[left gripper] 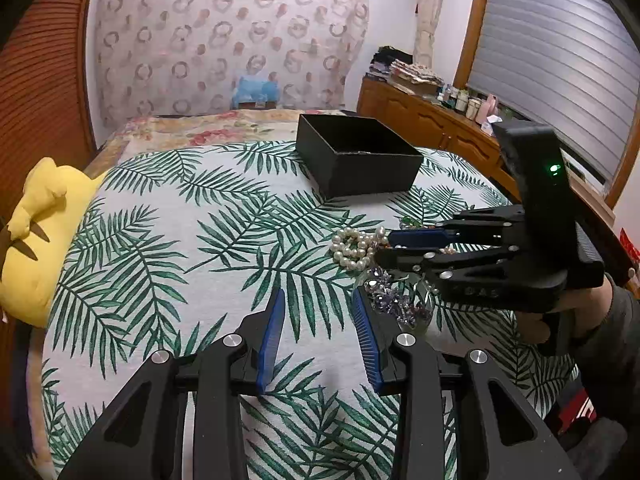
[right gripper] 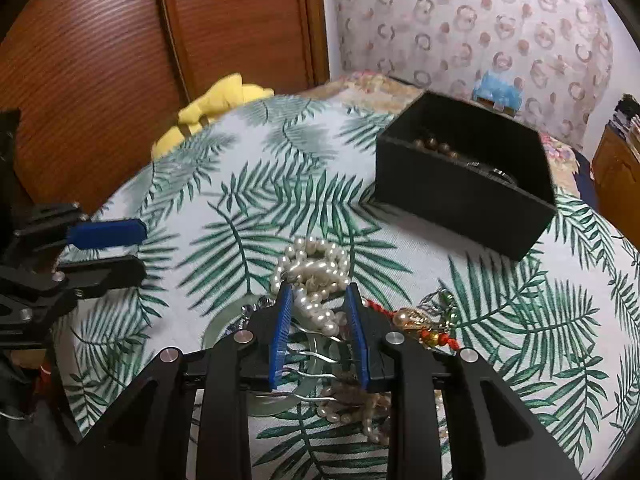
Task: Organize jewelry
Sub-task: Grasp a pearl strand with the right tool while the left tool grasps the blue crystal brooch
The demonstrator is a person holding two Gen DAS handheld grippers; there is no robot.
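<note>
Beside one black box (right gripper: pixel 464 196), one pearl strand (right gripper: pixel 316 268)

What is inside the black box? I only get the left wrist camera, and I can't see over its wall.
Observer: Brown beads lie inside the black box, against its near wall.
Operator: Is the right gripper on the pearls?
Observer: The right gripper has the pearls between its pads, with gaps on both sides, so they are not pinched.
Operator: Is anything hiding behind it?
Observer: A red-and-gold charm lies on the cloth just to the right of that gripper in the right wrist view.
</note>
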